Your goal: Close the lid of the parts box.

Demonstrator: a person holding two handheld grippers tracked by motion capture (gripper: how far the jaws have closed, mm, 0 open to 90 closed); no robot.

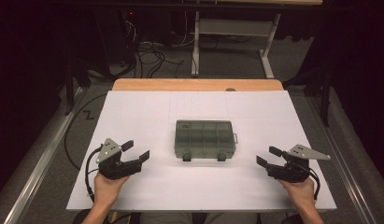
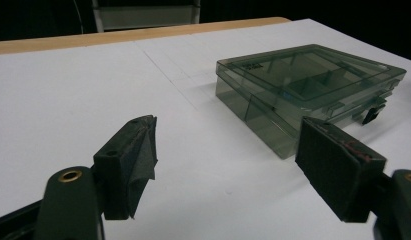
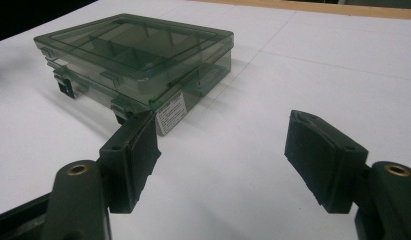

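Box (image 1: 205, 139) sits closed mid-surface — left gripper (image 1: 135, 152) and right gripper (image 1: 269, 156) flank it near the front edge, jaws spread, empty.

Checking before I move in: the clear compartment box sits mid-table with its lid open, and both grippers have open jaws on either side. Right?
Not quite: the compartment box has its lid closed, as the right gripper view shows. It does sit mid-table, with the left gripper and right gripper on either side, jaws open.

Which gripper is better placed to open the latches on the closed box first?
Neither clearly: left gripper and right gripper both wait open, apart from the closed box. The two latches face the person. The left looks slightly nearer to one, so I would lean left.
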